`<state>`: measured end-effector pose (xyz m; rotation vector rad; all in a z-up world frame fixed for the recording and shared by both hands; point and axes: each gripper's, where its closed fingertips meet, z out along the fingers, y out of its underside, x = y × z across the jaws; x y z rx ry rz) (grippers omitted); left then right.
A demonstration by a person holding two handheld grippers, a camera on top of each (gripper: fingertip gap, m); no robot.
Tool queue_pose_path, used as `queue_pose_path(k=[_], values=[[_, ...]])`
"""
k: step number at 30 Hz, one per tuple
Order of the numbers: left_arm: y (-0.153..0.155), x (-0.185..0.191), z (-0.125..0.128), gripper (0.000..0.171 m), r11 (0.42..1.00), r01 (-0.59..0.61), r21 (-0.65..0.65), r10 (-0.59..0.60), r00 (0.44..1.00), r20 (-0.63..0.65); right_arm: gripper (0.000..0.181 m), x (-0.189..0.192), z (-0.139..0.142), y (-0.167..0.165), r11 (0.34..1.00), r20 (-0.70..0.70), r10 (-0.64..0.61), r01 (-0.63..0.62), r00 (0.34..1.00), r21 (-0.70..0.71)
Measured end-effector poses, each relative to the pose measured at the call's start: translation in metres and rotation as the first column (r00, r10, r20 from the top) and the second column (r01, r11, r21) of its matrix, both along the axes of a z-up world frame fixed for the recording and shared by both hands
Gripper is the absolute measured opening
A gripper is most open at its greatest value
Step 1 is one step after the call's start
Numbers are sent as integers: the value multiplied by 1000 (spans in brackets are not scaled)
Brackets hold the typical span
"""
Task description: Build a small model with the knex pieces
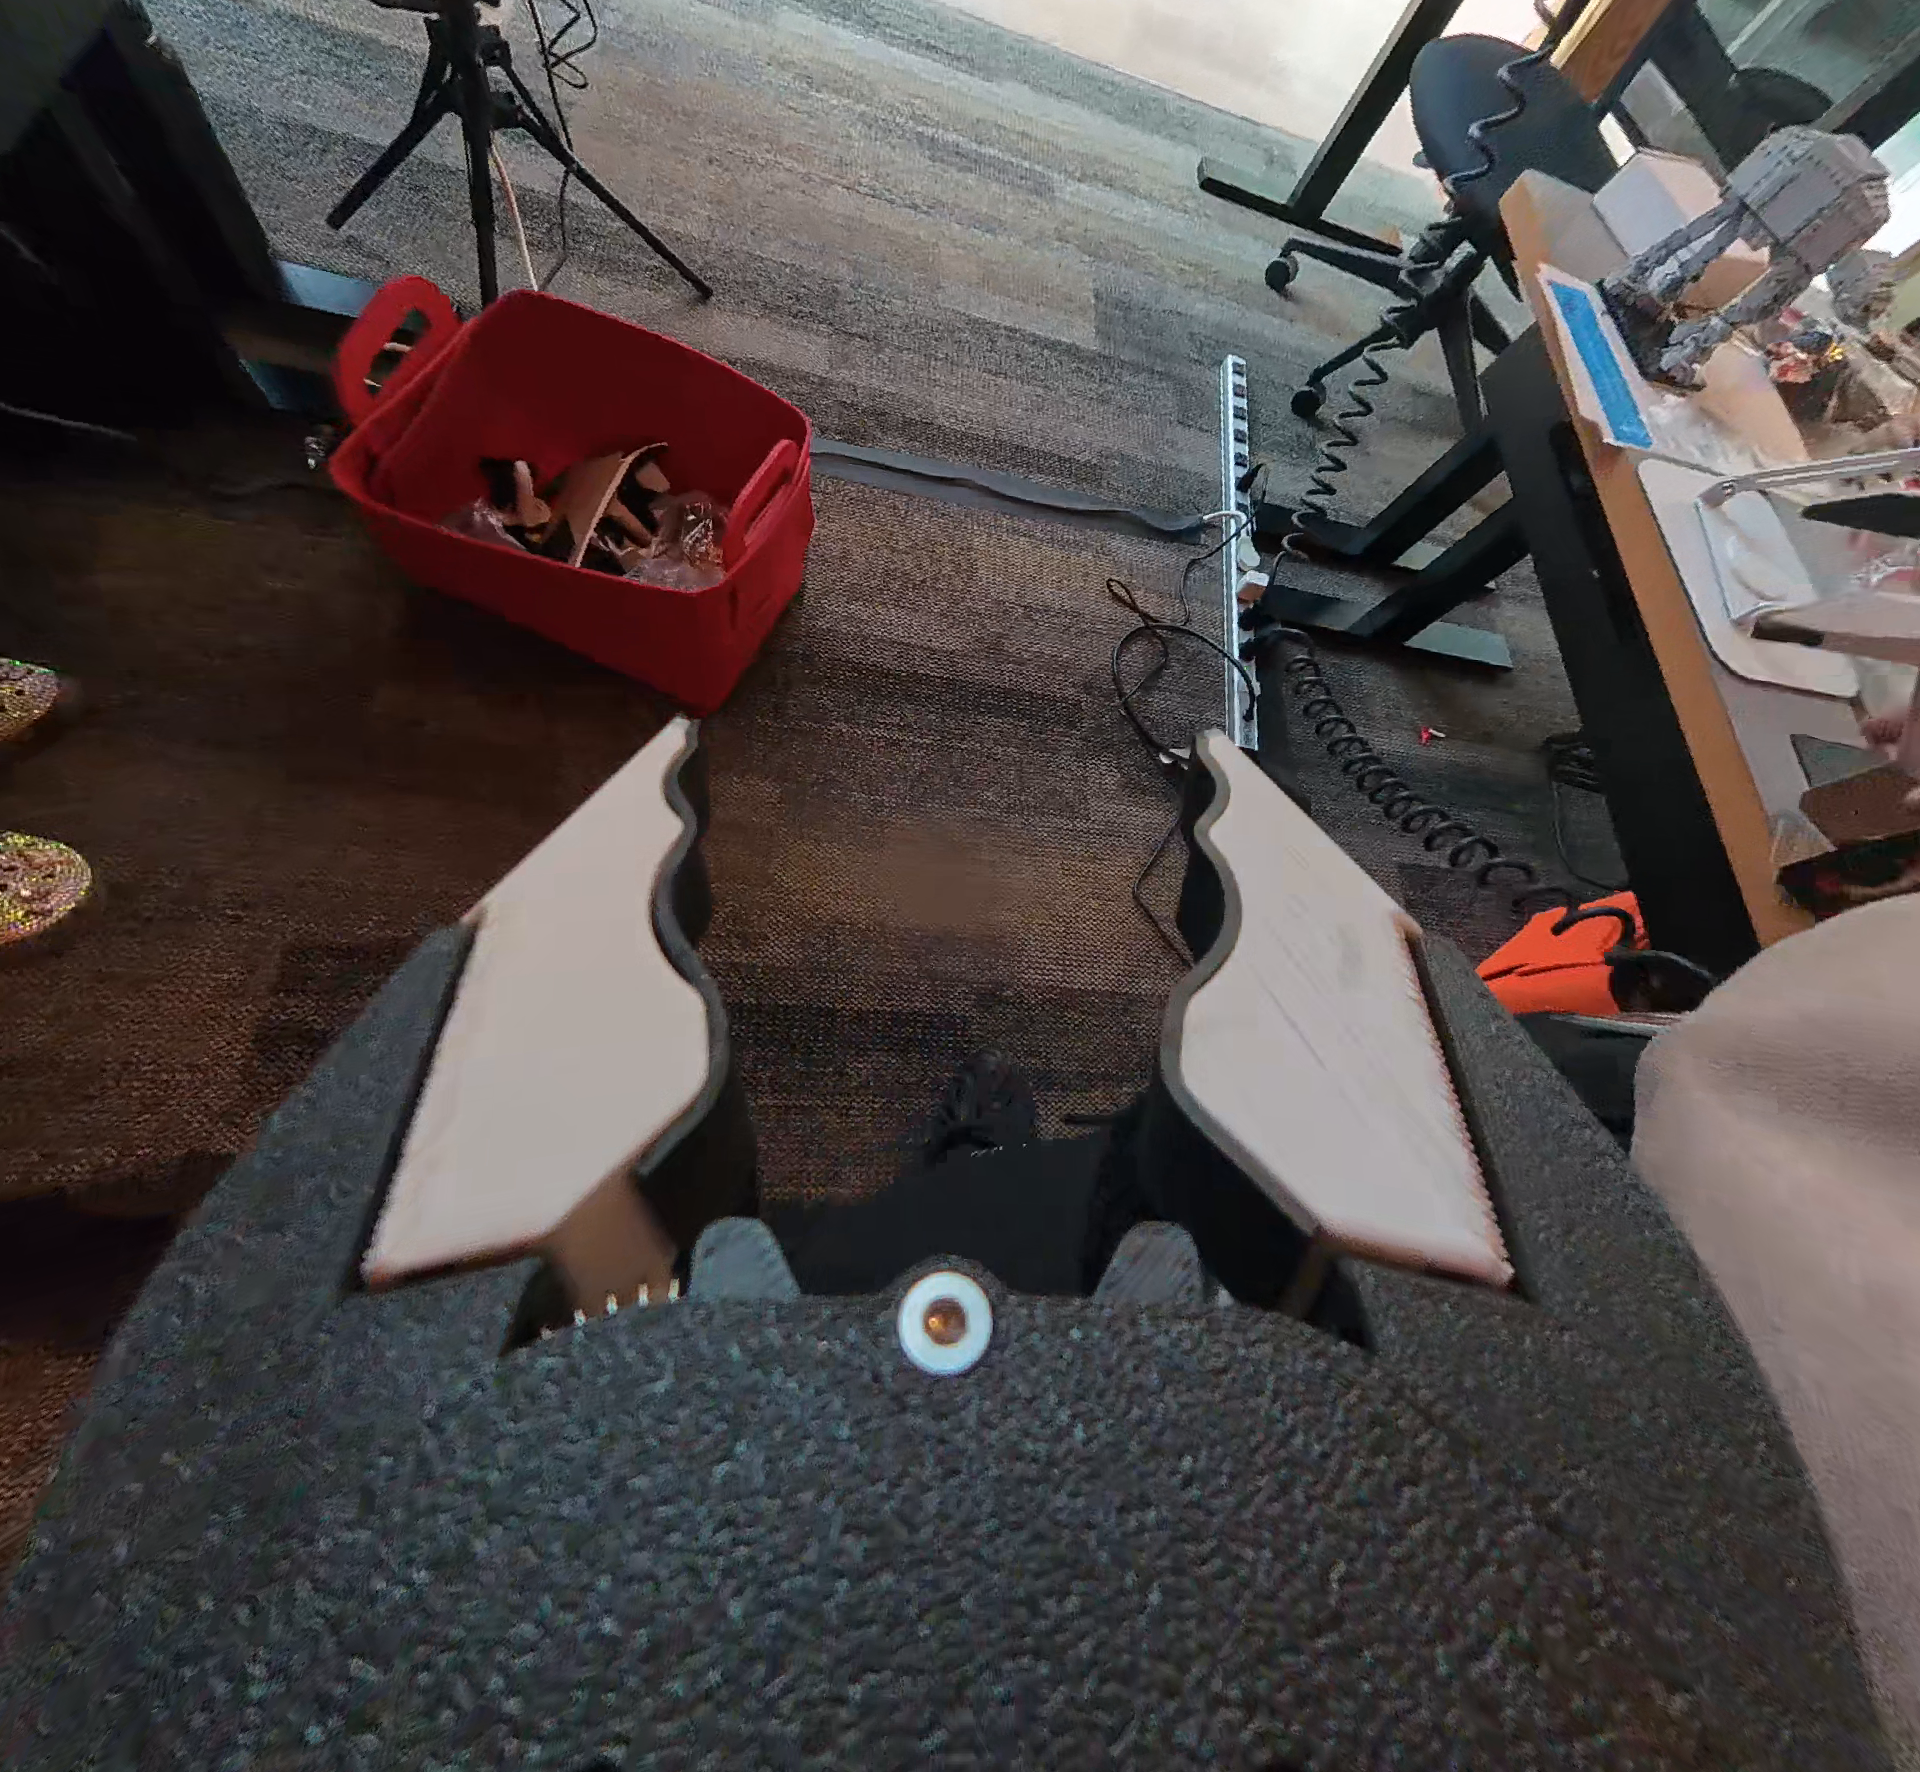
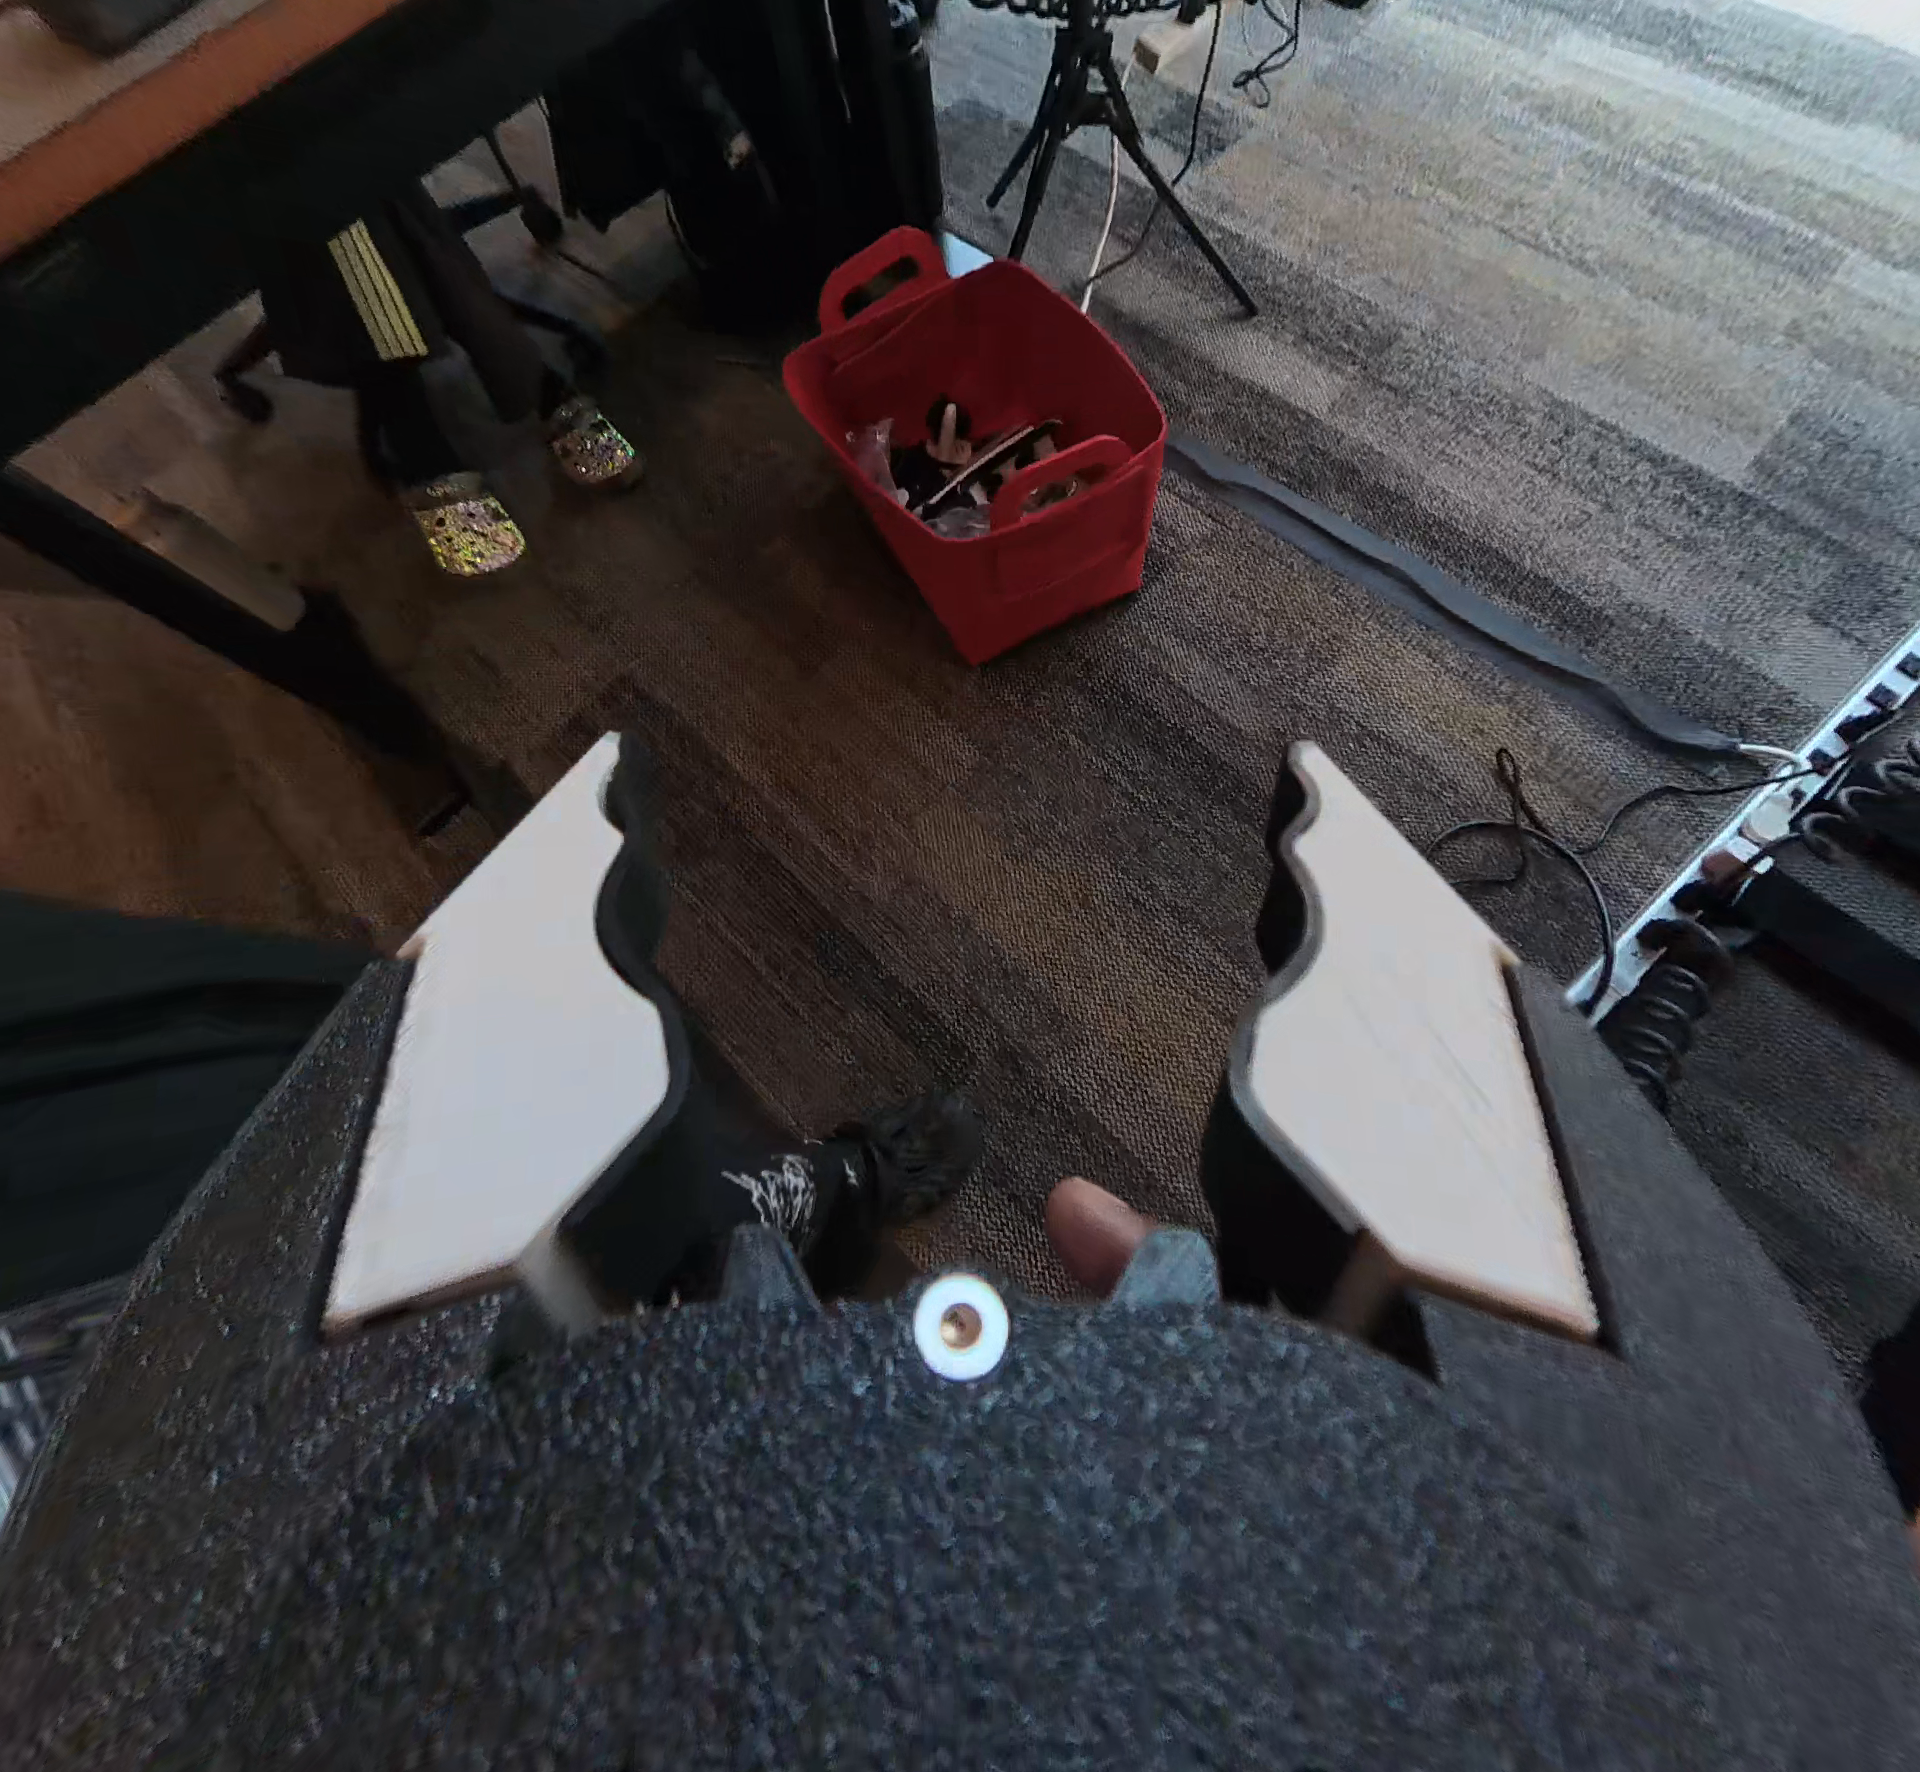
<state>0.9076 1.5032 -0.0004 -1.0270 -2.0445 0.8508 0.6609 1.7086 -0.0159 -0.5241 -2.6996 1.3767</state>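
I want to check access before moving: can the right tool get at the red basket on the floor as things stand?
Probably yes. The right tool is open and empty, and only bare carpet lies between it and the red basket, whose top is open. It is not touching it yet.

Red basket [image 1: 623, 600], mottled grey-brown carpet [image 1: 935, 268]

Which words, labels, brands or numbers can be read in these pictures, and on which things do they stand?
Nothing can be read in either view.
Blue strip on the desk: any print is too small to read.
White print on black cloth: blurred, not legible.
Red basket: no label shows.
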Motion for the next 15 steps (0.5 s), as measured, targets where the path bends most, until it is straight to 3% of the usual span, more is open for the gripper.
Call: queue_pose_path(k=[3, 7, 10, 15], values=[[14, 42, 7, 91, 999, 37, -38, -37, 999, -11, 116, 42, 13, 9, 999, -18, -27, 26, 999, -35], [39, 115, 13, 92, 994, 81, -73, -84, 995, -44, 117, 129, -3, 42, 998, -6, -61, 60, 998, -18], [68, 195, 1, 92, 993, 102, -63, -105, 994, -34, 116, 214, -25, 77, 995, 28, -95, 94, 995, 15], [110, 329, -17, 91, 996, 79, 30, -79, 997, 8, 107, 344, -35, 131, 991, 88, -126, 122, 988, 48]])
